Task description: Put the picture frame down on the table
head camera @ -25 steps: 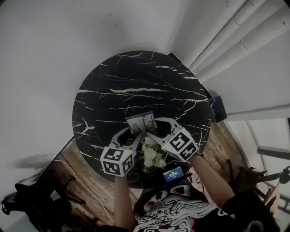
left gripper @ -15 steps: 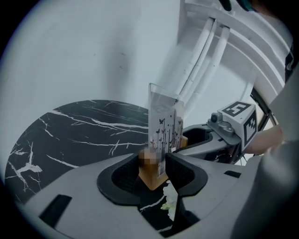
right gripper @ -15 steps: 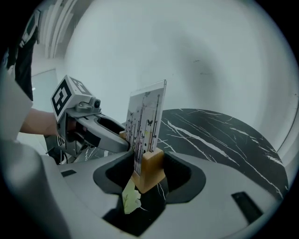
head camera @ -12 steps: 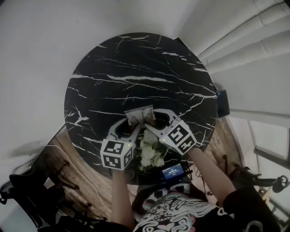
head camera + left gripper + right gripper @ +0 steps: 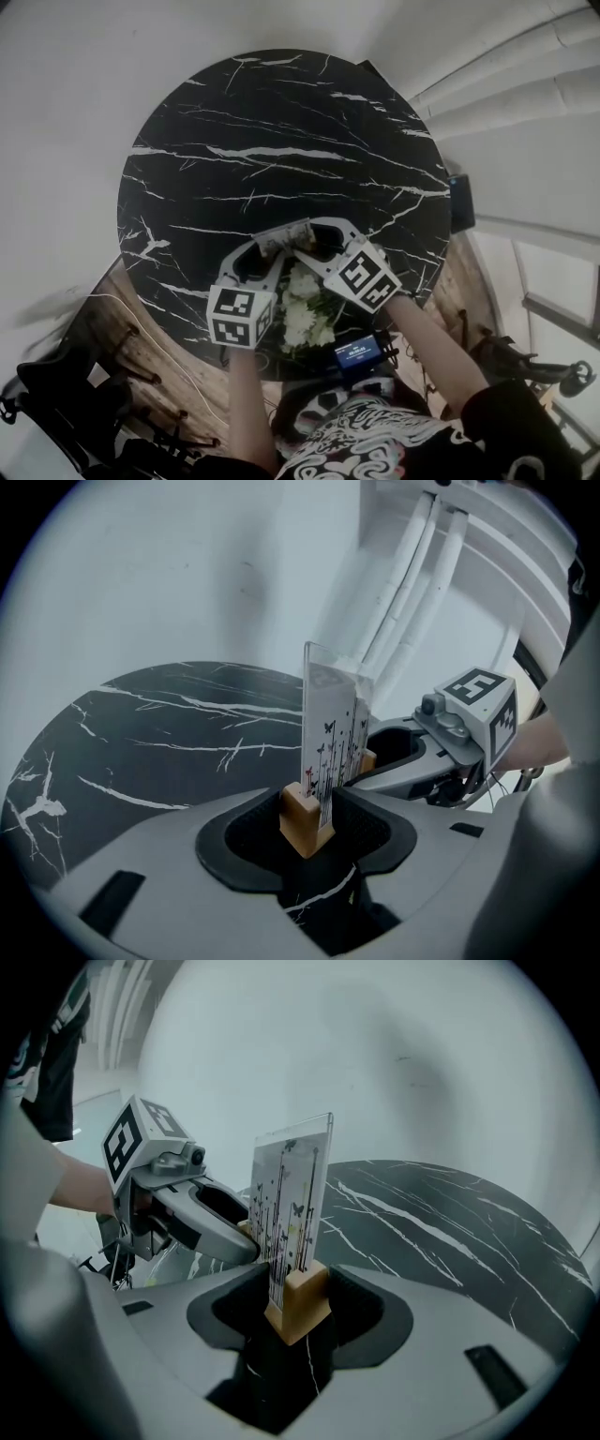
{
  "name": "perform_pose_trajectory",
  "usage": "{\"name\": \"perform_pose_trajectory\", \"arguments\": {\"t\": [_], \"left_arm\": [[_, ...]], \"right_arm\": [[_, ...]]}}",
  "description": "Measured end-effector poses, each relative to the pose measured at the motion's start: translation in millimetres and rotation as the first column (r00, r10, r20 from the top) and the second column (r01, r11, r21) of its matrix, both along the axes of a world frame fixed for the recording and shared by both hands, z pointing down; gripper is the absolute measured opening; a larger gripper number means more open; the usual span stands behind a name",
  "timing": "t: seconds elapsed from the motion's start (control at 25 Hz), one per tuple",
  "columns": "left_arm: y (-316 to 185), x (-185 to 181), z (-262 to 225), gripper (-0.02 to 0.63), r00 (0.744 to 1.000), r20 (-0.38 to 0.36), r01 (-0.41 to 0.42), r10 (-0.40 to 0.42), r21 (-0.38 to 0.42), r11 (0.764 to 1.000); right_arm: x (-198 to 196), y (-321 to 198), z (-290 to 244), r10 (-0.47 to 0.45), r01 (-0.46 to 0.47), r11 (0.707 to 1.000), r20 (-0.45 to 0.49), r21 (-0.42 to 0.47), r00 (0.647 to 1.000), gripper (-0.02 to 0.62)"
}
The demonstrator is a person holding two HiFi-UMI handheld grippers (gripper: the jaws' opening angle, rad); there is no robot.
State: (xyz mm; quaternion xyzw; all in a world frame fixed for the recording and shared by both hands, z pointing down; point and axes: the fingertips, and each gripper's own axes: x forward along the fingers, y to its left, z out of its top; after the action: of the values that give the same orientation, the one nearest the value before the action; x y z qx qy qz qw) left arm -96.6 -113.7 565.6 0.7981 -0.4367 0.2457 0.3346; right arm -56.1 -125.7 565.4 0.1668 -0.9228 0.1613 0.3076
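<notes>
The picture frame is a clear sheet printed with flowers and butterflies, standing upright in a wooden base. Both grippers hold it over the near part of the round black marble table. My left gripper is shut on one end of the wooden base, and the sheet rises above its jaws. My right gripper is shut on the other end of the base. Marble shows in the gap under the base. I cannot tell whether the base touches the table.
A bunch of white flowers lies at the table's near edge, under the two grippers. A small device with a lit blue screen hangs at the person's chest. A dark box sits right of the table. Wooden floor surrounds the table.
Both grippers have kept their hold on the frame and sit a little higher in the head view. The frame now looks shorter from above, and more of the table shows.
</notes>
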Motion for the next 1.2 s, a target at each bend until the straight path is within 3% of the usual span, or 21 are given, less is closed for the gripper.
{"name": "perform_pose_trajectory", "arguments": {"t": [0.16, 0.56, 1.2], "left_arm": [[-3, 1, 0, 0.178, 1.0, 0.017, 0.013, -0.013, 0.039, 0.999], [6, 4, 4, 0.179, 0.997, 0.075, -0.016, 0.007, 0.125, 0.992], [11, 3, 2, 0.192, 0.992, 0.125, 0.015, -0.031, 0.123, 0.992]], "right_arm": [[1, -3, 1, 0.003, -0.003, 1.0, 0.029, 0.017, 1.0, 0.193], [2, 5, 5, -0.049, 0.051, 0.995, -0.027, 0.09, 0.998, 0.193], [5, 5, 0, 0.006, 0.0, 0.996, -0.068, 0.089, 0.998, 0.193]]}}
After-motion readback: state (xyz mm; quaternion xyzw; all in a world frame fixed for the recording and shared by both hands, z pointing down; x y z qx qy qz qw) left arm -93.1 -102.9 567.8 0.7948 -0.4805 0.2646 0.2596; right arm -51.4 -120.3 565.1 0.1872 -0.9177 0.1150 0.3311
